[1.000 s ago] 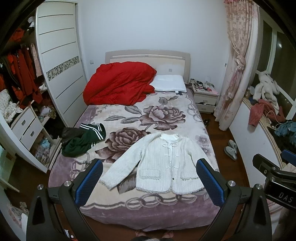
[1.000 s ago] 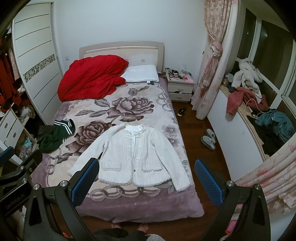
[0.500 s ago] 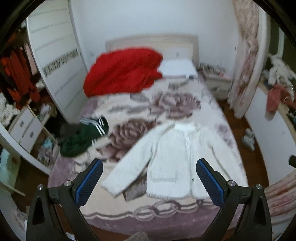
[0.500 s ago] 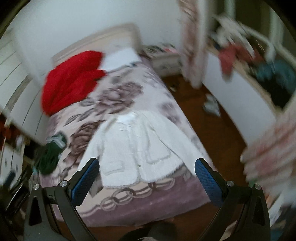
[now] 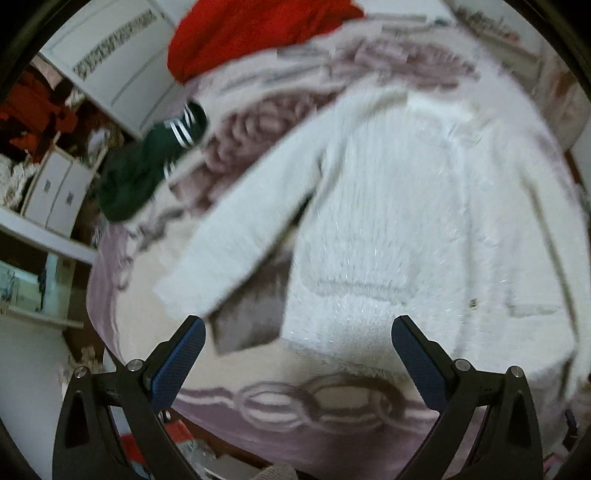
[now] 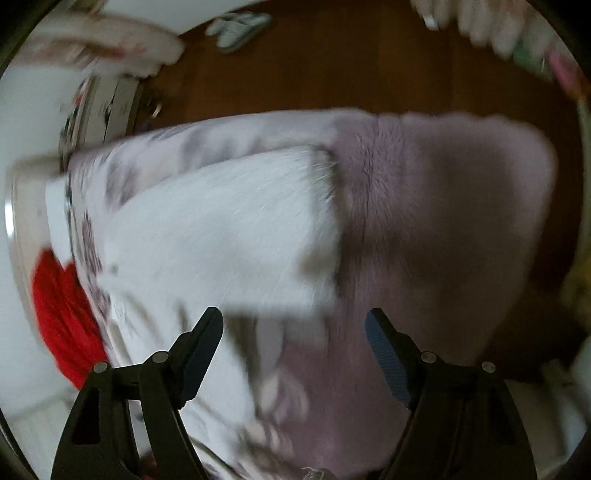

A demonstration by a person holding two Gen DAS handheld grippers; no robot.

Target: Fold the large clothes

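Note:
A white fuzzy cardigan [image 5: 399, 221] lies flat, front up, on the floral mauve blanket [image 5: 332, 402] of the bed, sleeves spread. My left gripper [image 5: 299, 354] is open and empty, close above the cardigan's hem and its left sleeve cuff [image 5: 184, 295]. My right gripper [image 6: 295, 339] is open and empty, just above the end of the other white sleeve [image 6: 229, 236], near the blanket's [image 6: 443, 221] corner. Both views are motion-blurred.
A dark green garment with white stripes [image 5: 147, 166] lies at the bed's left edge. A red duvet [image 5: 258, 33] is piled at the head. A wardrobe and drawers [image 5: 55, 188] stand left. Wooden floor [image 6: 369, 66] with slippers [image 6: 240, 26] lies beyond the bed's right side.
Both grippers have dropped from high above the foot of the bed to just over the cardigan. The right one has swung right and rolled towards the sleeve end. Jaws stayed open.

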